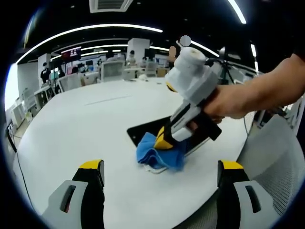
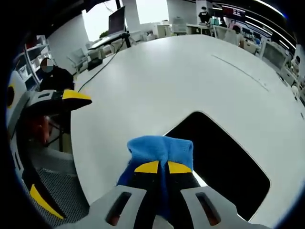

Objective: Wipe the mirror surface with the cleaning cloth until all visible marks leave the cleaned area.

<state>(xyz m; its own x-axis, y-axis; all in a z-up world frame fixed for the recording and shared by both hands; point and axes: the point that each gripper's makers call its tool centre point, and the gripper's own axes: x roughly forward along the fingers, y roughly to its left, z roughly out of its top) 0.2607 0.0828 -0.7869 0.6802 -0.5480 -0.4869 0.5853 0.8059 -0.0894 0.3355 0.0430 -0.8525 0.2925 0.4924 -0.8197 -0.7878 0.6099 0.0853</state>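
Right gripper view has the right tongs pinched on the blue cloth, pressed on the mirror's near corner, hiding that bit. Left tongs hang wide open over the white table, just short of the mirror.

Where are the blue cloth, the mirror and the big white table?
Blue cloth (image 2: 162, 149), right gripper view, its bunched top.
Mirror (image 2: 224, 164), right gripper view, middle of its dark face.
White table (image 1: 86, 124), left gripper view, a bare part.

cloth is bright blue, mirror looks black, table plain white, right gripper tips yellow
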